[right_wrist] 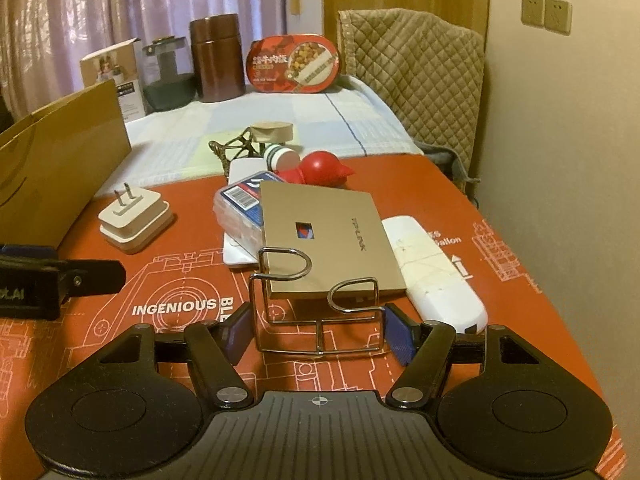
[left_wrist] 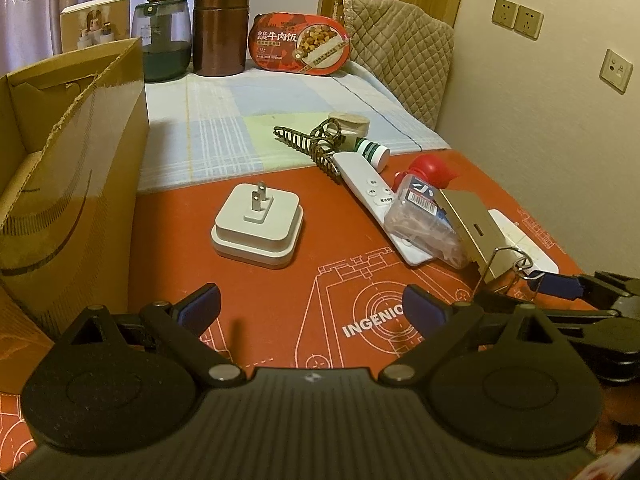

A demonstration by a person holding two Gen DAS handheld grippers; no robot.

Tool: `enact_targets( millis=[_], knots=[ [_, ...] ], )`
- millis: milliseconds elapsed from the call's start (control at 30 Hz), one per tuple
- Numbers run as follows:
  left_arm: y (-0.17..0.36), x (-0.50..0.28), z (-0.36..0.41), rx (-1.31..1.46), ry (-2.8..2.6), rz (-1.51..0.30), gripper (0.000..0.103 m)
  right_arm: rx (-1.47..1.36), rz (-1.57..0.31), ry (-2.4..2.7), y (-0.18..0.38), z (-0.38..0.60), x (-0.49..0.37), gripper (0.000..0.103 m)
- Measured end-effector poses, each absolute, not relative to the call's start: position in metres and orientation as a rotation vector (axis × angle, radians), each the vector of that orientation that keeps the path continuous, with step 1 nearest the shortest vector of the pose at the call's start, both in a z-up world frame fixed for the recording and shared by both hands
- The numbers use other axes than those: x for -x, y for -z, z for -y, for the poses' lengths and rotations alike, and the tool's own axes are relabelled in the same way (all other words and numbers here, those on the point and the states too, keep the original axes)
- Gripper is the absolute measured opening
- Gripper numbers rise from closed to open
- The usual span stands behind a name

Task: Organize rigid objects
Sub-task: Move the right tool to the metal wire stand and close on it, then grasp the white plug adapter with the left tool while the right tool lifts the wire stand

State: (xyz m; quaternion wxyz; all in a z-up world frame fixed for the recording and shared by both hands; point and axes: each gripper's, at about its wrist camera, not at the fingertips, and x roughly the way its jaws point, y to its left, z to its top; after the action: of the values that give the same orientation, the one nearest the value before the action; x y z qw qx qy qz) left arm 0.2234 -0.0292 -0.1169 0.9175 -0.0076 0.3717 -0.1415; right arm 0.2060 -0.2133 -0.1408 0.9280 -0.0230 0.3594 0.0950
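My right gripper (right_wrist: 316,330) is shut on a wire stand (right_wrist: 316,312), its blue pads (right_wrist: 398,334) pressing the frame's two sides low over the red mat (right_wrist: 160,280). A tan TP-LINK box (right_wrist: 332,236) leans tilted on the stand's hooks. In the left wrist view the same stand (left_wrist: 504,264) and box (left_wrist: 468,228) sit at the right, with the right gripper's finger (left_wrist: 560,285) on the wire. My left gripper (left_wrist: 312,304) is open and holds nothing. A white plug adapter (left_wrist: 256,224) lies prongs up just ahead of it.
A tall cardboard box (left_wrist: 68,184) stands at the left. Behind the stand lie a clear plastic case (right_wrist: 240,208), a white remote (left_wrist: 372,192), a red bulb (right_wrist: 320,170), a striped bottle (right_wrist: 282,156), a claw clip (left_wrist: 316,144) and a white device (right_wrist: 436,276). Jars and a food tub (left_wrist: 300,44) line the back.
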Motion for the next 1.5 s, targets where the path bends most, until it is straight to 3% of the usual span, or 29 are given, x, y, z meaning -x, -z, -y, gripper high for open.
enact_targets(
  millis=[567, 1100, 1267, 1400, 1500],
  knots=[
    [0.114, -0.234, 0.038, -0.056, 0.266, -0.713, 0.095, 0.063, -0.662, -0.253, 0.101, 0.219, -0.197, 0.065],
    [0.145, -0.300, 0.052, -0.165, 0.121, -0.706, 0.091, 0.077, -0.656, -0.313, 0.103, 0.212, -0.233, 0.065],
    [0.153, -0.308, 0.049, -0.162, 0.139, -0.743, 0.083, 0.076, -0.655, -0.321, 0.103, 0.209, -0.242, 0.065],
    [0.150, -0.302, 0.049, -0.159, 0.153, -0.754, 0.062, 0.074, -0.654, -0.324, 0.102, 0.207, -0.244, 0.065],
    [0.145, -0.296, 0.051, -0.147, 0.177, -0.792, 0.061, 0.076, -0.658, -0.325, 0.100, 0.206, -0.243, 0.065]
  ],
)
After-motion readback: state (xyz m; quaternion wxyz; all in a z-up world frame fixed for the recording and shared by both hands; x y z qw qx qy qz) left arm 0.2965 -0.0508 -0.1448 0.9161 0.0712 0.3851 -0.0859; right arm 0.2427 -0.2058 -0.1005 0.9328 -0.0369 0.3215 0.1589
